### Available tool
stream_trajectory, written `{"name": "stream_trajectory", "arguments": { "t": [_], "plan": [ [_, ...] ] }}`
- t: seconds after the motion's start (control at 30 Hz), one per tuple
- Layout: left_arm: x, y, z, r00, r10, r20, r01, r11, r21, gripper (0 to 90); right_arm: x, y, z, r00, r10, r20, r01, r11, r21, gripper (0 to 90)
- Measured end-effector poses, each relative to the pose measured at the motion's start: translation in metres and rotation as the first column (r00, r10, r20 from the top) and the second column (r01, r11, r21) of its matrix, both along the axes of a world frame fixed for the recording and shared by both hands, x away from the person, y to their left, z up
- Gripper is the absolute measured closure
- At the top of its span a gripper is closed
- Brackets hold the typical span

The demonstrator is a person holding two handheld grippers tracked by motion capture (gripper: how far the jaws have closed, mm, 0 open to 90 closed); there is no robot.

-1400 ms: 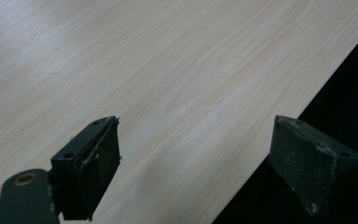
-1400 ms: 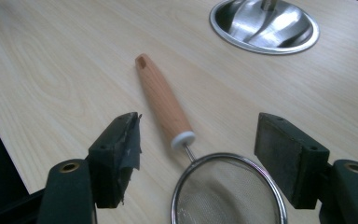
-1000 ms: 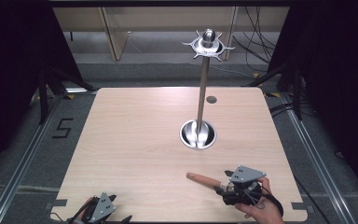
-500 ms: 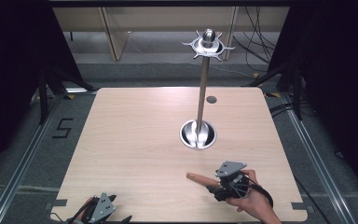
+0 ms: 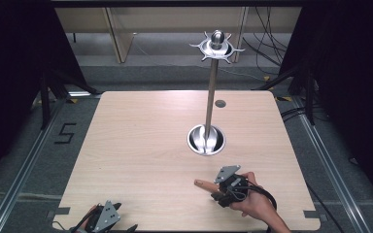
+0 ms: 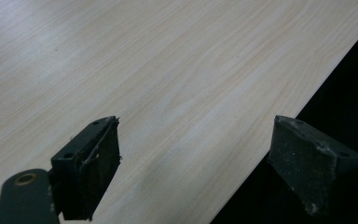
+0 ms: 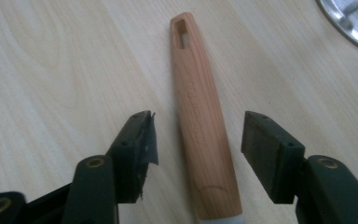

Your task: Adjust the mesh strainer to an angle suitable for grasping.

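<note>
Since the earlier high view, the right gripper (image 5: 212, 192) has slid leftward along the near part of the table (image 5: 141, 141), further over the wooden handle (image 5: 203, 184), and its jaws have just been closing, with the handle between them. In the right gripper view the handle (image 7: 203, 121) lies flat on the wood, straight ahead of the gripper (image 7: 198, 154) and running away from it; a bare strip of table shows on each side between handle and pad, so the jaws are not yet pressing on it. The handle's far end carries a slotted hole. Its near end, where a pale band begins, is cut off by the bottom of that view, and in the high view the gripper body and the hand (image 5: 257, 204) cover all but the tip, so what the handle belongs to cannot be made out.

Ahead and to the right of the jaws, a sliver of the metal base (image 7: 349, 21) of the stand (image 5: 209, 111) shows, well apart from the handle.

At the near left corner, the left gripper (image 5: 108, 218) is cut off by the bottom of the high view. In its own view its jaws (image 6: 191, 163) stand wide with nothing between them, one over the wood, the other past the table edge. Open tabletop stretches beyond both grippers.
</note>
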State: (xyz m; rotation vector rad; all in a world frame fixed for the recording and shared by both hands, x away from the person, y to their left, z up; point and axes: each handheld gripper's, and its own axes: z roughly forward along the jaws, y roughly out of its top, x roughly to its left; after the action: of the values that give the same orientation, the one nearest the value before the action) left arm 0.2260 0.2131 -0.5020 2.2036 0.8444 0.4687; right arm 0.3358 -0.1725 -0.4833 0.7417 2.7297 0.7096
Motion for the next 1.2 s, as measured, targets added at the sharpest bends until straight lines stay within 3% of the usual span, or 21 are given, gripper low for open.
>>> {"name": "stream_trajectory", "arguments": {
  "t": [0.03,0.17,0.2,0.23,0.3,0.33,0.37,0.43,0.5,0.57,0.6,0.63,0.97,1.03,1.07,1.2],
  "plan": [
    [0.0,0.0,-0.001,1.0,0.0,0.003,0.0,1.0,-0.008,15.5,0.0,0.0,0.0,0.9996,-0.017,-0.024,0.017,1.0,0.003,46.1],
    [0.001,0.001,0.001,0.9999,-0.012,0.005,0.012,0.9997,0.022,15.6,0.005,0.001,-0.002,0.999,0.004,-0.045,-0.004,1.0,0.003,50.4],
    [0.0,0.0,0.0,1.0,0.002,-0.001,-0.002,1.0,0.003,15.6,0.005,0.001,-0.003,0.9985,-0.008,-0.054,0.008,1.0,-0.006,51.4],
    [0.0,0.0,0.001,1.0,0.002,0.002,-0.002,0.9998,0.019,15.5,0.008,0.001,-0.004,0.9978,0.017,-0.064,-0.016,1.0,0.003,53.0],
    [0.0,0.0,0.001,1.0,-0.001,-0.001,0.001,0.9999,0.014,15.6,0.008,0.002,-0.005,0.997,-0.005,-0.077,0.004,1.0,-0.007,55.4],
    [0.0,0.0,0.001,1.0,0.002,-0.003,-0.002,0.9998,0.018,15.6,0.012,0.001,-0.006,0.9963,0.029,-0.08,-0.03,1.0,-0.005,56.6],
    [0.0,0.0,-0.001,1.0,-0.002,0.004,0.002,1.0,-0.008,15.6,0.011,0.002,-0.006,0.9965,0.02,-0.081,-0.02,1.0,-0.007,58.8],
    [0.0,0.0,0.001,1.0,-0.001,0.002,0.001,0.9998,0.019,15.5,0.012,0.003,-0.005,0.9978,0.027,-0.06,-0.029,0.999,-0.032,61.4],
    [0.0,0.0,0.0,1.0,0.003,-0.001,-0.003,1.0,-0.006,15.5,0.013,0.004,-0.004,0.9967,0.037,-0.072,-0.04,0.998,-0.038,63.5],
    [0.001,0.001,0.002,0.9998,-0.017,0.011,0.017,0.9995,0.026,15.5,0.015,0.005,-0.003,0.9954,0.056,-0.078,-0.06,0.997,-0.046,64.5],
    [0.0,0.0,-0.001,1.0,-0.002,0.003,0.002,0.9999,-0.01,15.5,0.016,0.006,-0.003,0.9939,0.065,-0.089,-0.069,0.996,-0.049,65.0],
    [0.0,0.0,0.0,1.0,0.005,-0.003,-0.005,1.0,-0.001,15.5,0.015,0.008,-0.002,0.9936,0.05,-0.101,-0.057,0.996,-0.067,65.4],
    [0.0,0.0,-0.001,1.0,0.001,0.003,-0.001,0.9999,-0.011,15.5,0.017,0.013,0.0,0.9915,0.09,-0.095,-0.099,0.99,-0.104,70.9],
    [0.0,0.0,0.0,1.0,-0.001,0.004,0.001,1.0,-0.003,15.5,0.017,0.014,-0.001,0.9927,0.089,-0.081,-0.098,0.989,-0.108,70.9],
    [0.001,0.002,0.002,0.9996,-0.017,0.021,0.016,0.9996,0.022,15.6,0.016,0.014,0.0,0.9928,0.088,-0.082,-0.097,0.989,-0.11,70.9],
    [0.001,0.002,0.002,0.9996,-0.02,0.019,0.019,0.9993,0.032,15.6,0.016,0.011,0.005,0.9947,0.081,-0.063,-0.086,0.993,-0.078,71.0]
  ]
}}
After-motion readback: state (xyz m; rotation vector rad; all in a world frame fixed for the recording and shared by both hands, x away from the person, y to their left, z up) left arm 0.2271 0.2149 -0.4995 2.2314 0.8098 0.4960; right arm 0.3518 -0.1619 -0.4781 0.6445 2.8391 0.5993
